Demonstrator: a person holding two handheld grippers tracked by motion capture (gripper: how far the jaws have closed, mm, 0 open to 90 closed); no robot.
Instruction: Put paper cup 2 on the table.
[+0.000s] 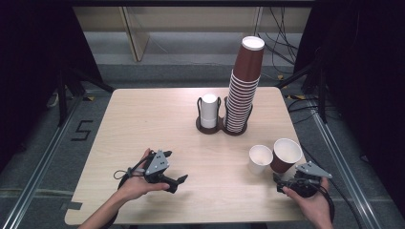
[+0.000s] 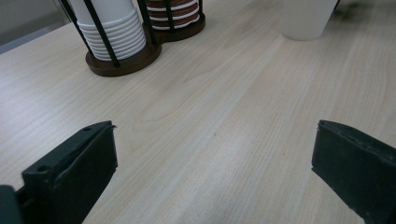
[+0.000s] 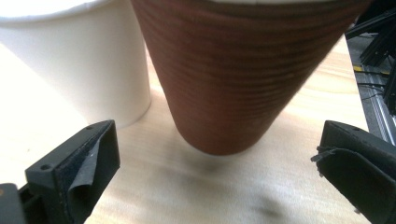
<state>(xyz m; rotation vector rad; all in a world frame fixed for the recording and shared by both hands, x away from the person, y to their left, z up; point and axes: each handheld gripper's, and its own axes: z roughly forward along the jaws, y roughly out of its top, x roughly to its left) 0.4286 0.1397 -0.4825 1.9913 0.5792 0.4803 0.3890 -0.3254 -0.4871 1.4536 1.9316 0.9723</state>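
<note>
Right gripper view: your right gripper point(image 3: 219, 182) stands jaws apart before the brown cup point(image 3: 233, 74); it looks light, thin-walled and crushable; pinch gently mid-wall. Left gripper point(image 2: 215, 177) at lower left, jaws apart, empty.

Both grippers' jaws wide apart, low.

A pale rectangular wooden desk point(image 1: 157, 119) with rounded corners stands on a grey floor point(image 1: 43, 143). Metal rails point(image 1: 40, 164) run along the floor past the desk's left and right edges, and a black numeral marking point(image 1: 82, 130) lies on the floor beside the left edge. Black curtains point(image 1: 33, 57) hang dark on both sides. Beyond the far edge a light wooden frame point(image 1: 133, 33) leans before a pale wall, and black cables point(image 1: 282, 38) trail over the floor near the far right corner.
</note>
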